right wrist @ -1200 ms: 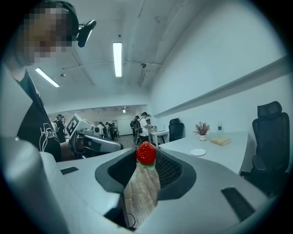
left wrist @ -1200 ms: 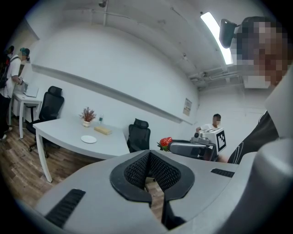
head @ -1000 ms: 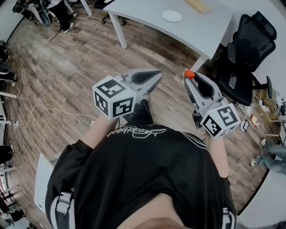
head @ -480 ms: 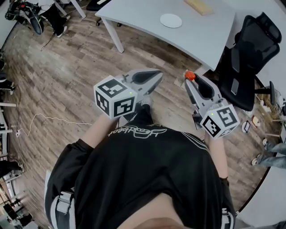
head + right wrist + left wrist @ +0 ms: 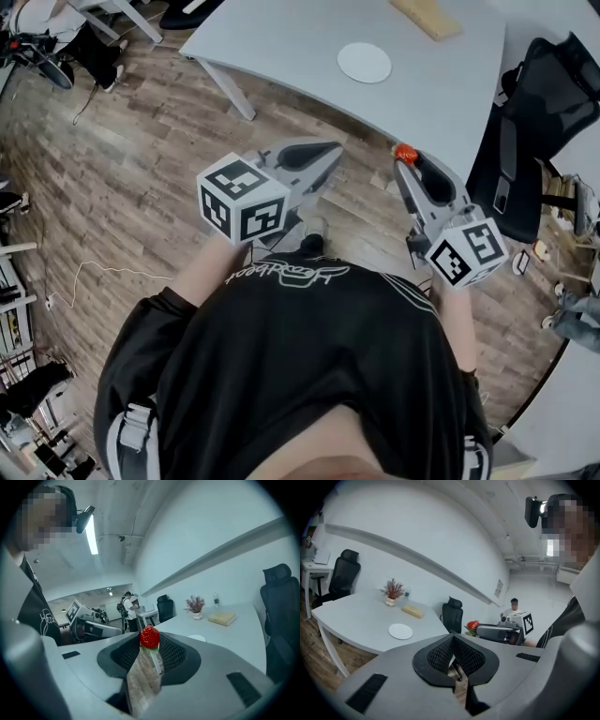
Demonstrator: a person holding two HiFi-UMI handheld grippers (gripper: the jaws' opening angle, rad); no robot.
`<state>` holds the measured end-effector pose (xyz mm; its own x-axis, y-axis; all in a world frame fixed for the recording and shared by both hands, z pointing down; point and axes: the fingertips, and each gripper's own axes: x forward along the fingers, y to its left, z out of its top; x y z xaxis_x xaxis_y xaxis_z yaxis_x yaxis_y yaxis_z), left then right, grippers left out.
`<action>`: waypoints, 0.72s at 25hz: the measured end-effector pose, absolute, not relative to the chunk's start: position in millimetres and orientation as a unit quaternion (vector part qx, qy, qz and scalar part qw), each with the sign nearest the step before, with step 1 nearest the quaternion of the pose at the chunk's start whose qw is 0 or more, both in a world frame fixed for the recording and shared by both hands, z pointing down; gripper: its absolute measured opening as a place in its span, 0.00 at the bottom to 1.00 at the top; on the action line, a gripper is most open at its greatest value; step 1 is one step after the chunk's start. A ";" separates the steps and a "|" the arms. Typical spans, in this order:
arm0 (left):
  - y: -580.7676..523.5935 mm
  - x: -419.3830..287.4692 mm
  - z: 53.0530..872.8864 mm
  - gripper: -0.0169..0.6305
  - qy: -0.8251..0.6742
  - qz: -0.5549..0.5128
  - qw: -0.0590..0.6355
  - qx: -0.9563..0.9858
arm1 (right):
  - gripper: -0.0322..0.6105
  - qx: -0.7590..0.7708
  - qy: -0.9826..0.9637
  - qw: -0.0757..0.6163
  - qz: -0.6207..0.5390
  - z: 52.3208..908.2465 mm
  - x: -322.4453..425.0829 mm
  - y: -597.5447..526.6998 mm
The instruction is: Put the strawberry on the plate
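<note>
A red strawberry sits pinched at the tips of my right gripper, which is shut on it and held in the air just short of the table's near edge. The round white plate lies bare on the pale grey table, farther ahead. In the right gripper view only a sliver of the plate shows behind the jaw. My left gripper hovers beside the right one with its pads touching, nothing between them. From the left gripper view the strawberry shows at the right gripper's tip.
A wooden block and a small potted plant stand at the table's far side. A black office chair is at the table's right end. White table legs stand on the wooden floor. People stand in the background.
The table and plate have come nearer and lower in the head view as the person walks toward them. Both grippers keep their pose, the strawberry still gripped.
</note>
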<state>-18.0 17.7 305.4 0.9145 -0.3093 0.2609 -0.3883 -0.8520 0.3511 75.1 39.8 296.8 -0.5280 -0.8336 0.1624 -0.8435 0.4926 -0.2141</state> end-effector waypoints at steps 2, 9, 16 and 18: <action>-10.0 -23.0 307.9 0.04 -0.182 0.100 0.206 0.956 | 0.24 0.493 -0.860 0.019 0.132 296.1 73.7 14.0; -71.1 -27.3 308.8 0.04 -0.175 0.094 0.212 0.957 | 0.24 0.506 -0.853 0.031 0.125 296.7 71.6 -41.3; -112.9 -15.7 316.3 0.04 -0.178 0.100 0.213 0.955 | 0.24 0.500 -0.857 0.037 0.123 303.2 79.8 -85.2; -126.0 -11.5 317.1 0.04 -0.180 0.104 0.215 0.954 | 0.24 0.496 -0.858 0.036 0.128 304.8 83.5 -99.8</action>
